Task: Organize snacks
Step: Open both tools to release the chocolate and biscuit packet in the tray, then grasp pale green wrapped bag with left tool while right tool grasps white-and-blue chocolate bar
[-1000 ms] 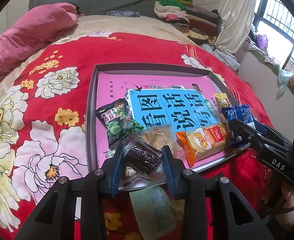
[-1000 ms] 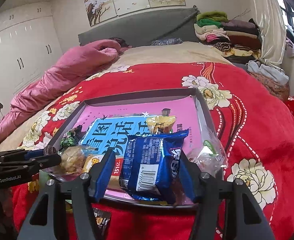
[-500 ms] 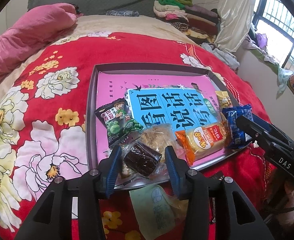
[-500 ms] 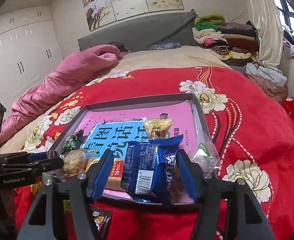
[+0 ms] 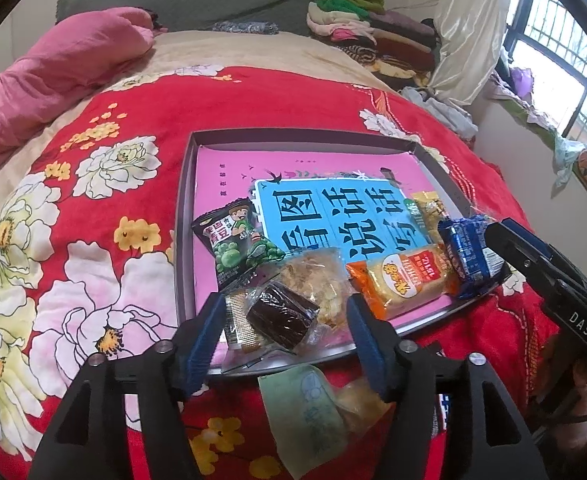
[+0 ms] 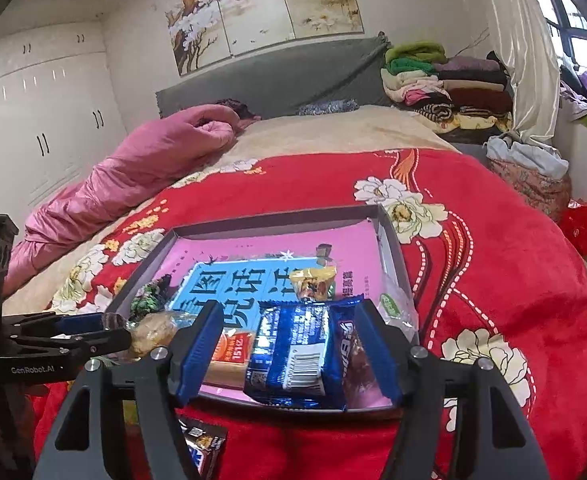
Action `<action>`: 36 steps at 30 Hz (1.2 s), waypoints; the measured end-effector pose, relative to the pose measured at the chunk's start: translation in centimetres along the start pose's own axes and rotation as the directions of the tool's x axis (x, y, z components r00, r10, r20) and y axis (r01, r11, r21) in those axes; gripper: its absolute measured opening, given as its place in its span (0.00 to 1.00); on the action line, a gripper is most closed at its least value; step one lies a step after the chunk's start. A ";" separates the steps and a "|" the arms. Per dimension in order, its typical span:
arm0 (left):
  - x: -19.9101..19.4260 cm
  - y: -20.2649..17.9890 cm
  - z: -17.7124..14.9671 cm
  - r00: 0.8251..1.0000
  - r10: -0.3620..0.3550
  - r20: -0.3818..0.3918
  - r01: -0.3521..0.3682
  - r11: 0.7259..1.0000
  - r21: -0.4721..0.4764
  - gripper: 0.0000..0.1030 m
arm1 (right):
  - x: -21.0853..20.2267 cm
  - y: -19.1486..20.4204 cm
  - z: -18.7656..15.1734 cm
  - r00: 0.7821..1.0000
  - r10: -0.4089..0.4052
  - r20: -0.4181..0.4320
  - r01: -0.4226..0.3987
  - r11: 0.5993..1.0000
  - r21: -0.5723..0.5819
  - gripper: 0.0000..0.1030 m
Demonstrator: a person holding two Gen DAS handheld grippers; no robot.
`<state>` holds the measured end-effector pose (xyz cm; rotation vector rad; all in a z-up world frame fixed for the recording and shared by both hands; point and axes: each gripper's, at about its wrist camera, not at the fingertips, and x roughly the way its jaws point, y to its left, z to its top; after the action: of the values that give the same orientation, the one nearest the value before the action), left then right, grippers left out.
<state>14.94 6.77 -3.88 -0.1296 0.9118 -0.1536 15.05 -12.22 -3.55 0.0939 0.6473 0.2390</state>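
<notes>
A grey tray lined with a pink and blue book lies on the red floral blanket. It holds a green pea packet, a brown cake in clear wrap, a flaky pastry, an orange cake packet, a yellow packet and a blue packet. My left gripper is open, its fingers either side of the brown cake. My right gripper is open around the blue packet, which rests on the tray's near edge.
A pale green packet lies on the blanket just short of the tray. A dark packet lies below the right gripper. A pink quilt and folded clothes are at the bed's head. The bed edge drops off at right.
Both grippers have opened wider and drawn back slightly. The brown cake and the blue packet now lie released on the tray.
</notes>
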 end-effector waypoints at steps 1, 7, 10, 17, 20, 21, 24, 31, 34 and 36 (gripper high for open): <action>-0.2 0.0 0.0 1.000 -0.004 0.003 0.004 1.000 0.001 0.66 | -0.3 0.1 0.0 1.000 0.005 0.005 -0.005 1.000 0.001 0.67; -1.8 -0.1 -0.1 1.000 -0.010 0.016 0.010 1.000 0.011 0.68 | -1.8 0.8 -0.5 0.999 0.054 -0.004 -0.053 0.998 0.016 0.70; -2.6 0.1 -0.4 1.000 -0.016 0.015 0.015 1.000 0.006 0.69 | -2.3 1.5 -1.1 0.996 0.081 -0.029 -0.081 0.997 0.015 0.71; -3.8 0.2 -2.0 0.999 -0.027 -0.017 0.027 0.999 0.028 0.69 | -2.2 3.7 -2.9 0.987 0.113 -0.116 -0.113 0.994 0.003 0.71; -3.7 0.2 -2.8 0.998 -0.039 -0.041 0.039 0.999 0.017 0.69 | -2.2 4.2 -3.8 0.981 0.115 -0.156 -0.115 0.993 0.004 0.71; -3.6 0.1 -3.1 0.998 -0.039 -0.051 0.040 0.999 0.014 0.69 | -2.1 4.4 -4.3 0.976 0.120 -0.182 -0.121 0.993 0.006 0.71; -3.0 -0.1 -3.8 0.995 -0.058 -0.084 0.059 0.998 -0.001 0.69 | -1.6 5.0 -5.6 0.963 0.090 -0.254 -0.099 0.995 -0.021 0.71; -1.6 -1.2 -5.0 0.987 -0.079 -0.143 0.081 0.997 0.005 0.69 | 0.1 6.2 -7.8 0.931 0.082 -0.355 -0.116 0.990 -0.076 0.61; -0.8 -1.6 -5.4 0.982 -0.087 -0.165 0.089 0.996 0.002 0.69 | 1.0 6.5 -8.6 0.920 0.079 -0.385 -0.124 0.988 -0.091 0.48; -0.4 -1.7 -5.6 0.981 -0.086 -0.174 0.087 0.996 -0.001 0.69 | 1.3 6.6 -9.0 0.914 0.073 -0.399 -0.125 0.986 -0.107 0.38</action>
<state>10.15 4.95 -6.68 -0.1517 1.0801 -0.2514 9.37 -5.38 -10.37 -0.0505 1.0288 0.4043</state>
